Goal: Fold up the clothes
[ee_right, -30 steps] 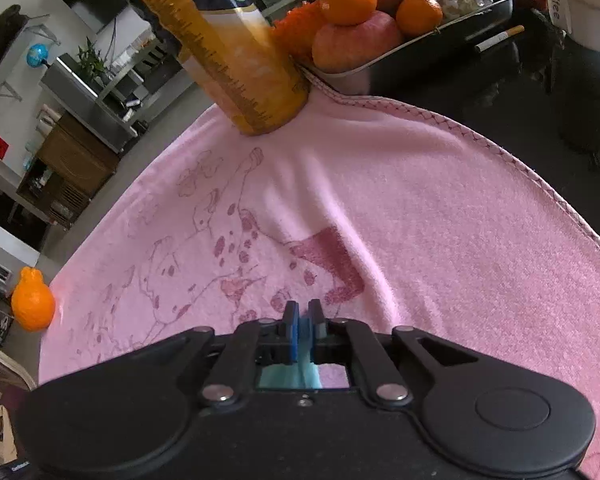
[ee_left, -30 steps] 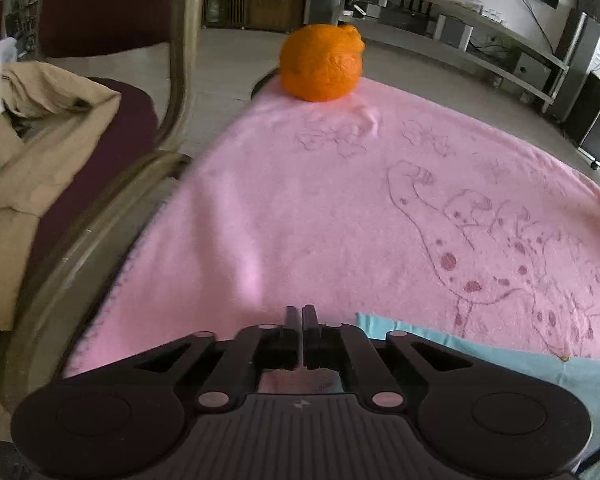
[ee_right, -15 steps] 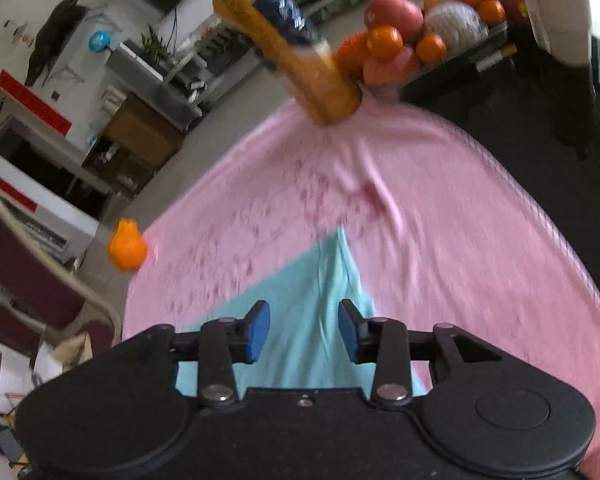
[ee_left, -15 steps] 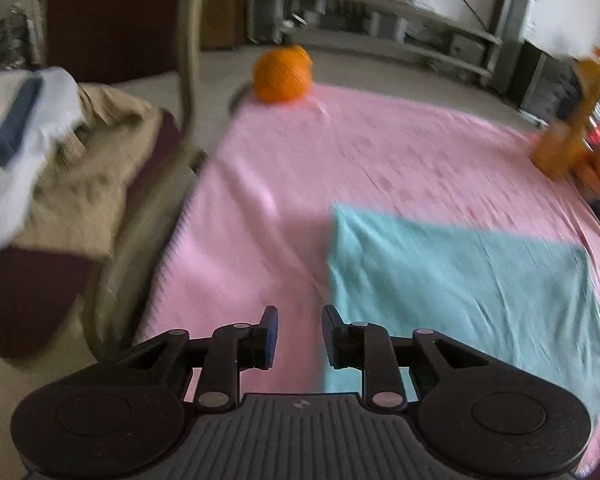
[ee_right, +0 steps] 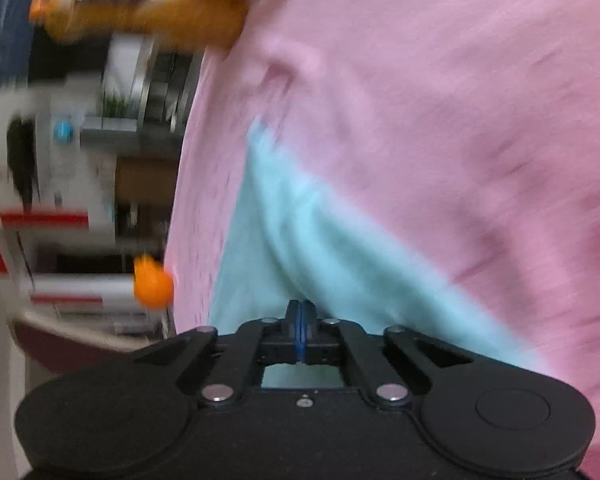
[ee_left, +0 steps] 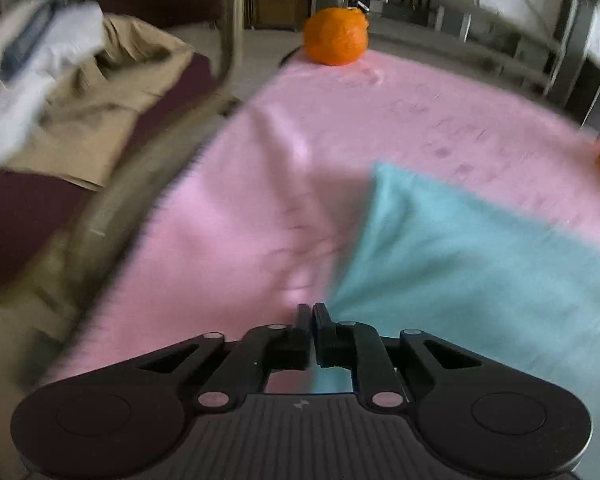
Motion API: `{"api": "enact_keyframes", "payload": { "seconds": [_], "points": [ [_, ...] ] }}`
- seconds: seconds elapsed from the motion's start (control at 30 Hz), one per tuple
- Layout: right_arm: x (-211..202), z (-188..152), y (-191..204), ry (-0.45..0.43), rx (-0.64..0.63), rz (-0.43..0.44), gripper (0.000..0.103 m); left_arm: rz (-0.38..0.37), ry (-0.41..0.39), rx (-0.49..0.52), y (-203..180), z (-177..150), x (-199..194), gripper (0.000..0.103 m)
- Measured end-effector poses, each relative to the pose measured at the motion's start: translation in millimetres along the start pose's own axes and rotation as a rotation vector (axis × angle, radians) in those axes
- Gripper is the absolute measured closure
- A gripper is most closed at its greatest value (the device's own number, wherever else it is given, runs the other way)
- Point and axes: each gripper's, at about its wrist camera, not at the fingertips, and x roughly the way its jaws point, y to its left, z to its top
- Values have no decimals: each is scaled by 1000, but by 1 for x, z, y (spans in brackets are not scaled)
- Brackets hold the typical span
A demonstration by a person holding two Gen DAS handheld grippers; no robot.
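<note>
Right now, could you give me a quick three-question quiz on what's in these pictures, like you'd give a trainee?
1. True or false: the left gripper is wide open.
2. The teal cloth lies on what? A) a pink towel B) a bare table C) a chair
3. Fill in: the round fruit at the pink towel's far edge is coloured ____.

Key: 1 false, its jaws are shut at the teal cloth's edge; the right gripper is shut on the cloth too. 2 A. 3 orange.
</note>
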Motion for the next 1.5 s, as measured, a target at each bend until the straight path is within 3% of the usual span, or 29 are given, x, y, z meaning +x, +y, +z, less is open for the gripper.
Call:
{"api": "enact_keyframes", "payload": {
  "seconds": [0.1,0.13,0.17,0.2,0.3,0.37,0.53,0.7,0.8,0.9,1.0,1.07,1.13,1.23,1.27,1.4,1.5],
  "points": [
    [-30,10,-6,-98,4,-58,103,28,20,1,14,-4,-8,90],
    [-38,12,-3,-122,-14,-88,98,11,22,-12,17,-5,-14,90],
    [-45,10,1,-122,-33,-99,86,-6,22,-24,20,-7,-21,90],
    [-52,8,6,-119,-51,-108,82,-23,23,-37,23,-9,-28,90],
    [-69,-9,24,-92,-141,-103,81,-77,25,-28,17,-20,-54,84],
    [-78,-27,37,-80,-224,-111,81,-104,26,18,5,-29,-71,79],
    [-92,-74,58,-56,-432,-142,79,-143,44,165,-35,-59,-95,78],
    [-67,-116,68,-26,-645,-216,85,-146,1,286,-71,-68,-90,77],
    [-40,-123,76,3,-704,-232,85,-119,-27,287,-81,-62,-74,78],
    [-22,-127,72,31,-722,-250,84,-112,44,282,-79,-66,-60,75],
    [-26,-137,61,90,-741,-296,89,-100,7,309,-71,-78,-76,75],
    [-46,-140,59,96,-726,-297,88,-133,-2,264,-62,-81,-84,76],
    [-75,-132,56,33,-644,-228,86,-159,-24,221,-56,-79,-89,76],
    [-109,-112,46,-84,-482,-126,64,-150,-80,200,-58,-75,-92,75],
    [-116,-106,40,-113,-431,-117,63,-145,-91,203,-59,-74,-90,75],
    [-118,-97,20,-118,-311,-151,63,-119,-86,208,-60,-74,-73,75],
    [-108,-99,13,-103,-302,-182,63,-119,-56,196,-55,-77,-64,74]
  ]
}}
